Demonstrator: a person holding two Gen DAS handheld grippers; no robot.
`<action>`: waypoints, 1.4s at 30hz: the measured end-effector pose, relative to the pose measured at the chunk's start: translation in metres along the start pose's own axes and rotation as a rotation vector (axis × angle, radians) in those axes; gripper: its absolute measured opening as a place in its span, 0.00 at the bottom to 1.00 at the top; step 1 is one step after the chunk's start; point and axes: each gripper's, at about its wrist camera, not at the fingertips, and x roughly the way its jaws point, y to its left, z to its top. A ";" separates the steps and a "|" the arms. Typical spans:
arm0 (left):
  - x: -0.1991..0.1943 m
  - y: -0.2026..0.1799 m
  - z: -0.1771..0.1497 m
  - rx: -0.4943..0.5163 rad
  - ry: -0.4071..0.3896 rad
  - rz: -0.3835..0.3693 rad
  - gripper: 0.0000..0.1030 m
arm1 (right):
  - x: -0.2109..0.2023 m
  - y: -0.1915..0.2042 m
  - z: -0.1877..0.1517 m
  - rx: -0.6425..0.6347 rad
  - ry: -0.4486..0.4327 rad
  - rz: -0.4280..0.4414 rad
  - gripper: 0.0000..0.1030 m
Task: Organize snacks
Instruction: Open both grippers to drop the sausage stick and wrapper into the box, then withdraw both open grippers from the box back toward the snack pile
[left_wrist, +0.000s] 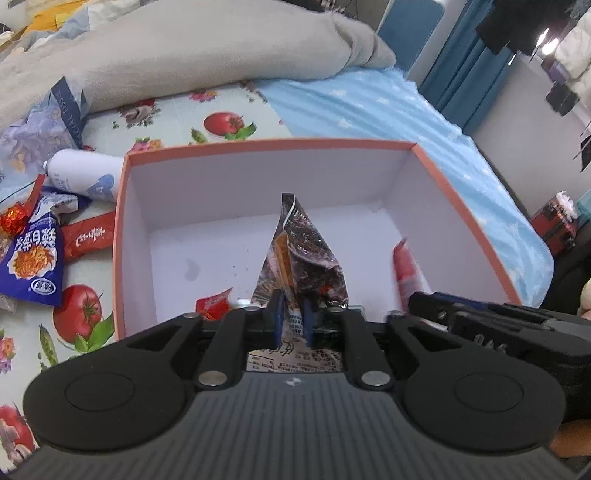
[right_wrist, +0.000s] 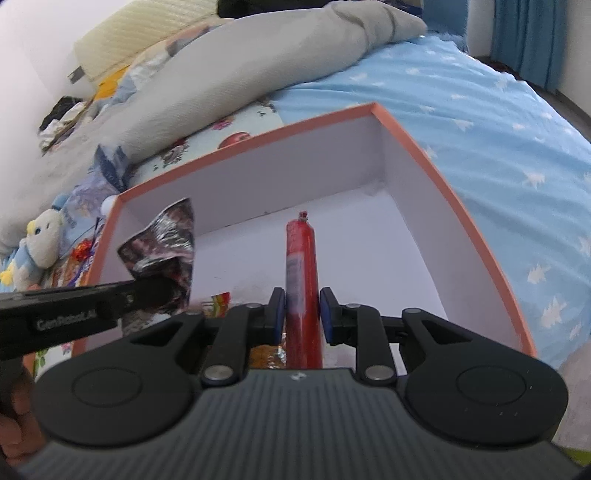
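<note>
An open white box with an orange rim (left_wrist: 266, 142) (right_wrist: 439, 162) lies on the bed. My left gripper (left_wrist: 293, 317) is shut on a silvery dark snack packet (left_wrist: 306, 254) and holds it over the box; the packet also shows in the right wrist view (right_wrist: 166, 240). My right gripper (right_wrist: 303, 314) holds a red sausage stick (right_wrist: 301, 266) over the box, its fingers close around it with a small gap at the right pad. The stick shows blurred in the left wrist view (left_wrist: 406, 269). A small red-orange packet (left_wrist: 214, 306) (right_wrist: 218, 301) lies inside the box.
Left of the box on the tomato-print cloth (left_wrist: 81, 314) lie a blue noodle packet (left_wrist: 35, 258), a red packet (left_wrist: 88, 236), a red foil candy (left_wrist: 13, 218) and a white bottle (left_wrist: 85, 177). A grey blanket (left_wrist: 184, 55) is behind. A plush toy (right_wrist: 37, 243) sits left.
</note>
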 end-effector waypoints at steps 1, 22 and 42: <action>0.001 0.001 0.001 -0.005 0.007 -0.003 0.54 | 0.000 -0.001 0.001 0.007 0.003 0.000 0.24; -0.160 -0.006 -0.015 0.061 -0.278 -0.039 0.63 | -0.126 0.040 -0.004 -0.005 -0.245 0.059 0.37; -0.306 0.101 -0.120 -0.029 -0.480 0.081 0.62 | -0.186 0.140 -0.070 -0.140 -0.339 0.197 0.37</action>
